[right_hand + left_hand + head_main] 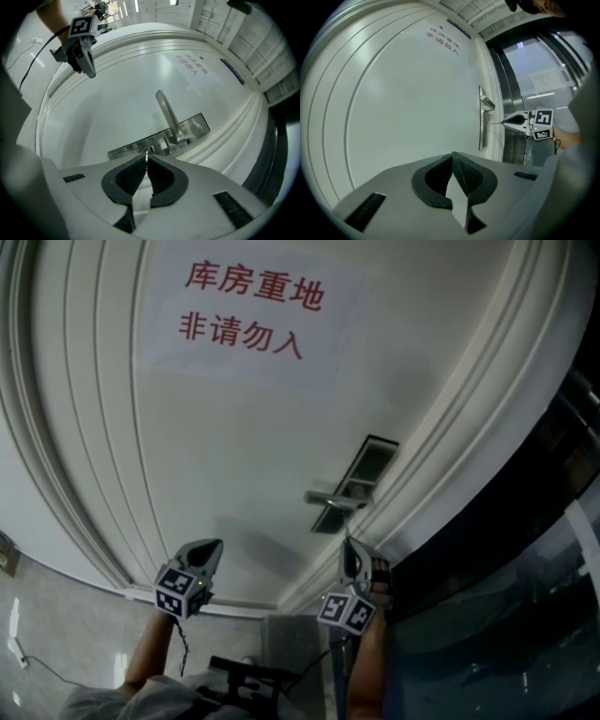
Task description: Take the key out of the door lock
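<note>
1. A white panelled door (234,446) fills the head view. A paper sign (253,310) with red characters is fixed near the top centre of the frame.
2. Right of centre, a metal lock plate (361,474) carries a lever handle (333,499) close to the door's moulded frame. Dark glass panelling (525,568) takes up the lower right.
3. The right gripper (349,551) sits low and right of centre, just below the lock plate and pointing at the door. Its marker cube and the person's forearm trail toward the bottom edge.
4. In the right gripper view, the jaws are pinched tight on the key (147,154). The key shows as a thin bright sliver at the tips, in the lower centre of the frame.
5. The key stands directly in front of the keyhole (150,149) in the lock plate, and the lever handle rises toward mid-frame above it.
6. From the left gripper view, the right gripper appears at right of middle. The key is a fine line running from its tips toward the plate on the door's edge. Whether the key's end sits inside the lock cannot be told from any view.
7. The left gripper (212,549) is held low and left of centre in the head view, well apart from the lock. It also shows in the upper left of the right gripper view.
8. In its own view, the left gripper's jaws are closed on each other with nothing between them, facing bare door panel.
</note>
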{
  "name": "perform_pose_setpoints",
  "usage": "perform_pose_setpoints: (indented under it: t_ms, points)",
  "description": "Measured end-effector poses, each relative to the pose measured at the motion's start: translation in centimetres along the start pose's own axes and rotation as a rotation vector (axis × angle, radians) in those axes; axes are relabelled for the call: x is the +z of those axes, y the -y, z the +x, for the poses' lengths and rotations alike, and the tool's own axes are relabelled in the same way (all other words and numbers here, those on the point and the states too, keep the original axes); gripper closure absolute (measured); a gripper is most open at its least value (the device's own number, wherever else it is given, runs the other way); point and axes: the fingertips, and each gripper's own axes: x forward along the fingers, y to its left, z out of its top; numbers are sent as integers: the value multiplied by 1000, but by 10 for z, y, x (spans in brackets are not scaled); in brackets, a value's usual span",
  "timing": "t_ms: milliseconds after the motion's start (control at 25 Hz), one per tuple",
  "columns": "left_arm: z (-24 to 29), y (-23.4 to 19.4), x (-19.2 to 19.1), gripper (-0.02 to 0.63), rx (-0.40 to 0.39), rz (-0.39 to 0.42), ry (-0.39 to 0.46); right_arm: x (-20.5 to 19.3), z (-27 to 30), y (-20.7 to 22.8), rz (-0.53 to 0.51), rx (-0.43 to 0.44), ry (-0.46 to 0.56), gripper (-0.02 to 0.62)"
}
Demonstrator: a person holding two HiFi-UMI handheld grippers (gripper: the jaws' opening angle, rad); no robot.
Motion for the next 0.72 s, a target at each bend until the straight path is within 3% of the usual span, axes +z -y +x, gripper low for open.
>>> perform_pose_setpoints:
  t_ms: [280, 720]
  points:
    - [1, 11, -3, 600, -34, 7, -11, 1, -25, -16, 373, 35, 35, 575]
    - [-9, 23, -4, 599, -67, 15, -5, 2, -59, -52, 817, 95, 39, 575]
